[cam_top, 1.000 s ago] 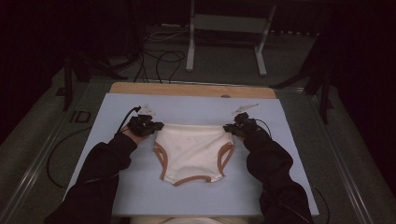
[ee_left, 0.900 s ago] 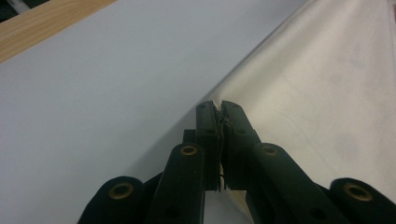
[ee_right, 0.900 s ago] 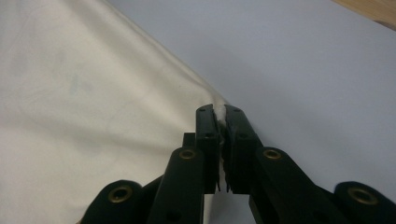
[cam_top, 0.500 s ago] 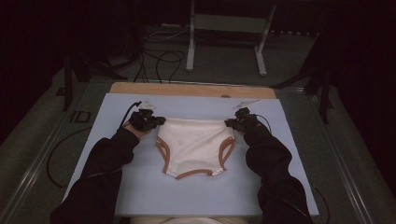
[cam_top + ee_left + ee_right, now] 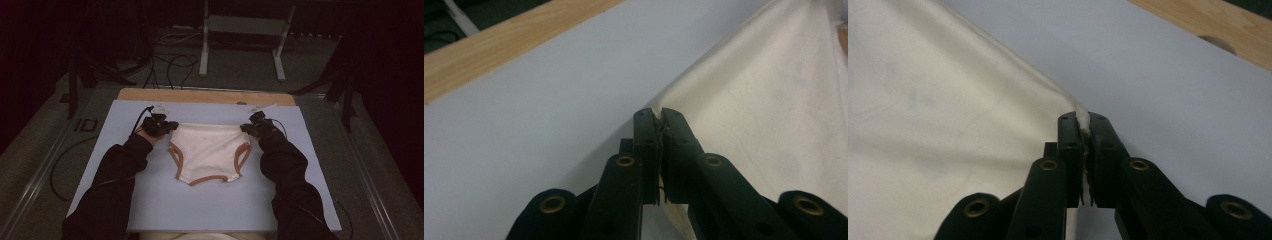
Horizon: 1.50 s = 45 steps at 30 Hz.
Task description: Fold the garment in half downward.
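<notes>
A pair of cream underpants (image 5: pixel 210 152) with brown leg trim lies flat on the pale blue mat (image 5: pixel 150 205), waistband toward the far side. My left gripper (image 5: pixel 171 126) is shut on the waistband's left corner. In the left gripper view the gripper (image 5: pixel 658 116) pinches the cream cloth (image 5: pixel 769 115) between closed jaws. My right gripper (image 5: pixel 245 128) is shut on the waistband's right corner. The right gripper view has the gripper (image 5: pixel 1082 120) clamped on the cloth (image 5: pixel 933 120), which stretches away to the left.
A wooden board edge (image 5: pixel 205 96) borders the mat's far side. A metal stand (image 5: pixel 245 30) and loose cables (image 5: pixel 170 65) sit on the floor beyond. Dark sleeves (image 5: pixel 115 185) reach in from the bottom on both sides.
Both grippers have carried the underpants away from the person, toward the far side of the mat. The garment now lies flatter and more stretched between them.
</notes>
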Motion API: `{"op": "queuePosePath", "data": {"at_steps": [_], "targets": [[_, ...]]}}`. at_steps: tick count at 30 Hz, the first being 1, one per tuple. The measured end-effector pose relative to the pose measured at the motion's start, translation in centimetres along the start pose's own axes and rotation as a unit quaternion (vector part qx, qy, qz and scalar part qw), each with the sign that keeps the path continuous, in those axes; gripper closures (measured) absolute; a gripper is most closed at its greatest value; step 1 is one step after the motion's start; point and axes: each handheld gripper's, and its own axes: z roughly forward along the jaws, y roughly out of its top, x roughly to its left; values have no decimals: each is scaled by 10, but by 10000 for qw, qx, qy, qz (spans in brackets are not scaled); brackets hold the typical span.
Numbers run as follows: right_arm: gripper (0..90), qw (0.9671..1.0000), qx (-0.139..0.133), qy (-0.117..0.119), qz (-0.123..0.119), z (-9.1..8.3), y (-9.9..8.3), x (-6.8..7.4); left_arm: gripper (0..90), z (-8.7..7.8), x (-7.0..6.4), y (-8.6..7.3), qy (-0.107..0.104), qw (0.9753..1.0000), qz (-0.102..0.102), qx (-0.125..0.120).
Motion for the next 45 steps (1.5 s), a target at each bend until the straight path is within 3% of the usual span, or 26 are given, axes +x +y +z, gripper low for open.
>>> {"op": "queuePosePath", "data": {"at_steps": [12, 16, 20, 23, 24, 26, 27, 30, 33, 36, 42, 43, 45], "targets": [[832, 9995, 190, 67, 233, 23, -4, -8, 867, 16, 7, -8, 37, 9995, -208, 232], [782, 9992, 222, 29, 322, 26, -6, -11, 854, 23, 9, -10, 60, 9990, -274, 352], [719, 9980, 326, -189, 503, 27, -8, -18, 829, 24, 10, -12, 53, 9986, -364, 388], [611, 9979, 287, -241, 531, 24, -8, -20, 716, 23, 12, -12, 80, 9981, -468, 389], [611, 9979, 287, -241, 531, 24, -8, -20, 617, 23, 12, -12, 80, 9981, -468, 389], [528, 9980, 236, -227, 545, 19, -7, -20, 453, 21, 12, -11, 171, 9979, -488, 380], [497, 9981, 236, -233, 514, 18, -7, -20, 366, 20, 13, -10, 145, 9974, -623, 326], [452, 9982, 253, -254, 484, 15, -7, -18, 188, 18, 14, -10, 139, 9969, -712, 300], [456, 9982, 196, -228, 510, 9, -7, -16, 19, 13, 14, -11, -127, 9976, -636, 256], [482, 9986, 131, -206, 475, 4, -7, -13, 5, 10, 14, -11, -204, 9977, -617, 166], [638, 9993, 135, 10, 353, -7, -14, 0, 5, -4, 9, -10, -348, 9972, -641, -173], [697, 9994, 240, -21, 241, -7, -18, 6, 5, -9, 4, -9, -340, 9976, -565, -195], [724, 9992, 352, -23, 206, -5, -22, 9, 5, -13, -1, -10, -425, 9974, -535, -220]]}}
